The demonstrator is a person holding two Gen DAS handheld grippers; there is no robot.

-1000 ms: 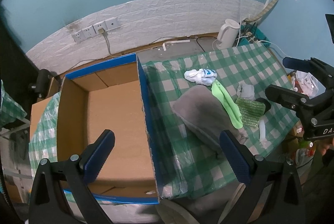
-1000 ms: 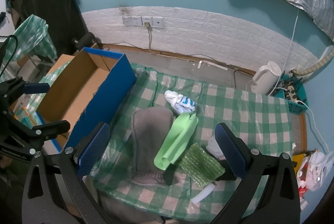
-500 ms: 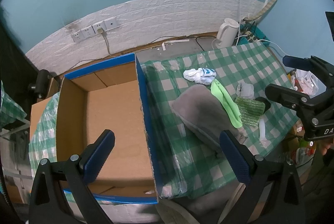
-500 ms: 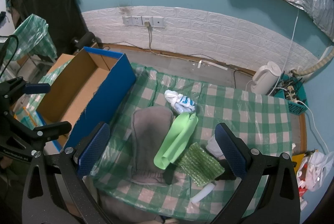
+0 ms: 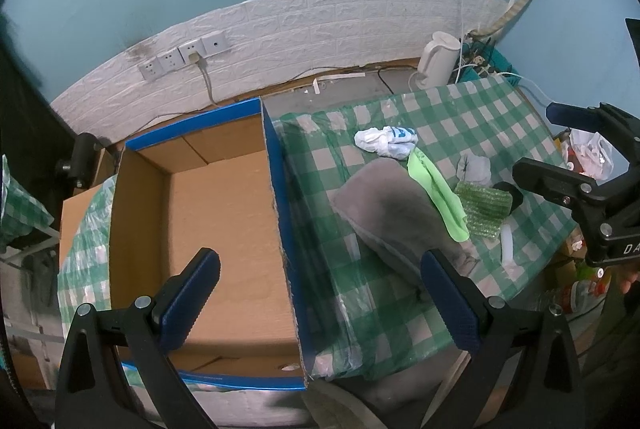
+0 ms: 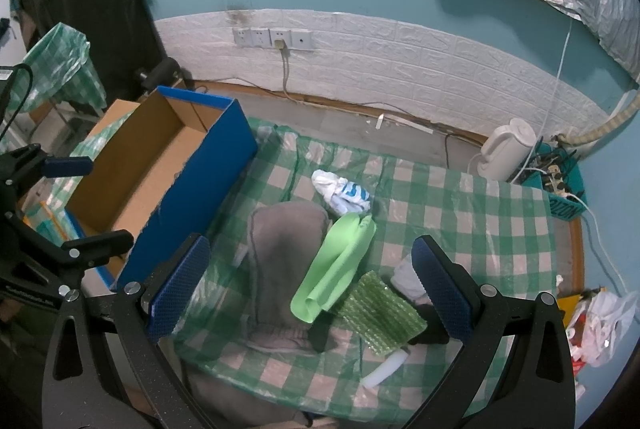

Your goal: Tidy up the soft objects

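On green-checked tablecloth [image 6: 460, 205]: soft items beside an open cardboard box [image 6: 152, 181], teal wall with white brick panel behind.
Grey cloth [image 6: 284, 261], lime cloth [image 6: 336, 269], white-blue bundle [image 6: 344, 191], green bubble wrap [image 6: 380, 313] lie close together mid-table; white kettle [image 6: 506, 149] at far edge. Left gripper [image 5: 320, 293] and right gripper [image 6: 308, 285] both spread wide, holding nothing, above table.

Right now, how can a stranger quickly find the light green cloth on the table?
Start at the green checked tablecloth, right of the blue cardboard box. Near its middle lies a large grey cushion; the light green cloth leans on its right edge. It alone is smooth, plain, bright lime.
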